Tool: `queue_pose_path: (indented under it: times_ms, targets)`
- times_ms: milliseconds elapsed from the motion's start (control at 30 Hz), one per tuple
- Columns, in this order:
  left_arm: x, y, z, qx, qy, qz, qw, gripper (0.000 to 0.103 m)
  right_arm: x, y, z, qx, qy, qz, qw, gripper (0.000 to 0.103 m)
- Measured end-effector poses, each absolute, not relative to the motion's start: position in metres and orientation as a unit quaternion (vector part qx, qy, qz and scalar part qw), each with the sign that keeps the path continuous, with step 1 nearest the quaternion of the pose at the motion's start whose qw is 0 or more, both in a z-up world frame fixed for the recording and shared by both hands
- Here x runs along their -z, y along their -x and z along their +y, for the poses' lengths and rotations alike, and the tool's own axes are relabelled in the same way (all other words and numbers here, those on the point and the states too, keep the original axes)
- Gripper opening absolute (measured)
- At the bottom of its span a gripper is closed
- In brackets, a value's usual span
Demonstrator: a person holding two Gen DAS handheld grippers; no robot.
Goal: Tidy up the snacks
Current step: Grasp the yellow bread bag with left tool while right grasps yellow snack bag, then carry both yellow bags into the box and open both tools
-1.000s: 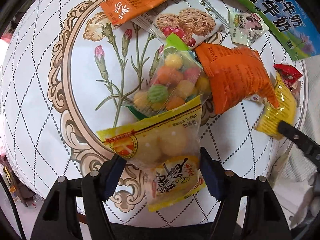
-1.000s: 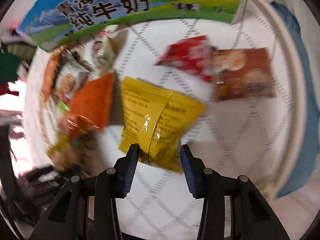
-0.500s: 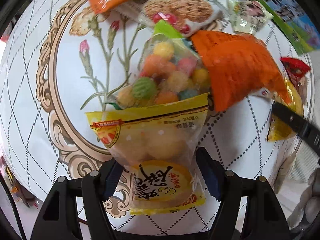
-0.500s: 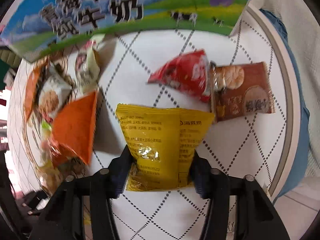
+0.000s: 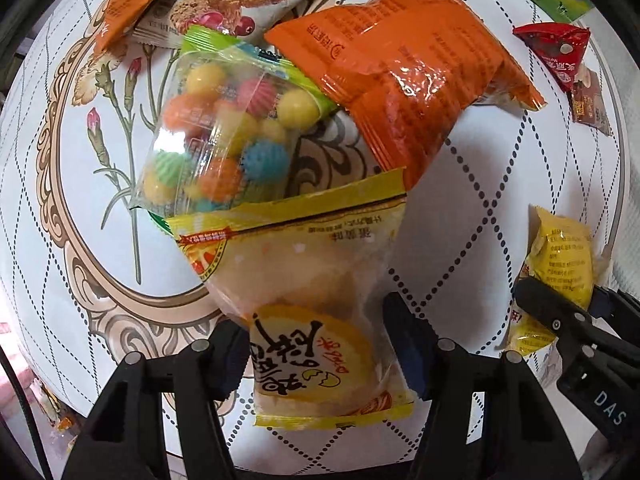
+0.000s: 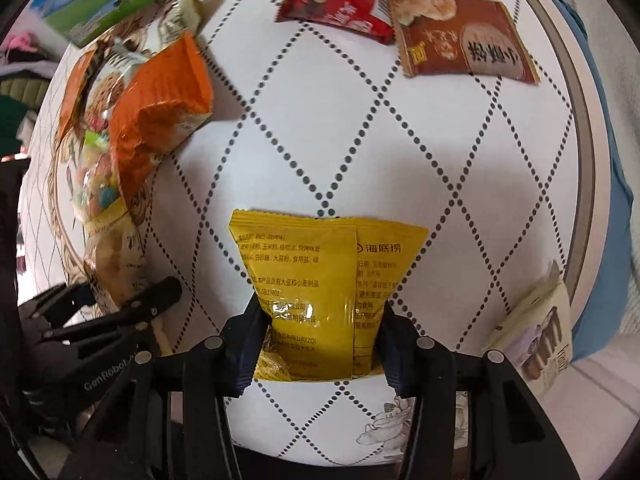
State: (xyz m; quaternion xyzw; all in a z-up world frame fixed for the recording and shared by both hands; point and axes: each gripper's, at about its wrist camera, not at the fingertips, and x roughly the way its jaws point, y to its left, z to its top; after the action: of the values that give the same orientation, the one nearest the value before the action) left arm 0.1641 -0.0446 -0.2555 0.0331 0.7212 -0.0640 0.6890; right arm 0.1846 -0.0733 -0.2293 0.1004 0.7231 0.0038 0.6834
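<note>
L gripper (image 5: 316,344) now clamped on egg-cake pack (image 5: 312,312), low centre of L view; 1 s ago jaws only straddled it. R gripper (image 6: 316,340) likewise closed on yellow pouch (image 6: 324,280), bottom centre of R view, was apart before. Candy bag (image 5: 224,136), orange pack (image 5: 404,80) untouched in upper frame. Both grasps look done; lift next, prob.

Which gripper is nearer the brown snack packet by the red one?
Right. The right gripper, clamping the yellow packet, has the brown snack packet ahead across open cloth. The left gripper sits farther off, behind the orange bag.
</note>
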Motion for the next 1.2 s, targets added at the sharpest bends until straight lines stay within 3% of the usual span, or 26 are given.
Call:
queue_pose_path:
  times_ms: [233, 767, 833, 933, 1033, 1200]
  targets:
    - [0.257, -0.171, -0.067, 0.065, -0.034, 0.720, 0.690, 0.060, 0.229, -0.175, -0.087, -0.001, -0.105, 0.720, 0.686, 0.054]
    - [0.252, -0.162, -0.038, 0.065, -0.033, 0.715, 0.695, 0.060, 0.231, -0.173, -0.088, -0.001, -0.105, 0.717, 0.689, 0.054]
    - [0.248, -0.160, -0.035, 0.063, -0.034, 0.712, 0.699, 0.056, 0.229, -0.172, -0.090, -0.002, -0.103, 0.717, 0.690, 0.054]
    - [0.235, -0.151, -0.031, 0.067, -0.030, 0.707, 0.703, 0.042, 0.225, -0.170, -0.089, -0.007, -0.096, 0.712, 0.696, 0.052]
    - [0.209, -0.145, -0.027, 0.081, -0.023, 0.697, 0.712, 0.042, 0.212, -0.166, -0.084, -0.019, -0.075, 0.701, 0.709, 0.045]
    - [0.143, -0.142, -0.020, 0.117, -0.012, 0.662, 0.740, 0.042, 0.175, -0.166, -0.079, -0.056, -0.074, 0.678, 0.729, 0.043]
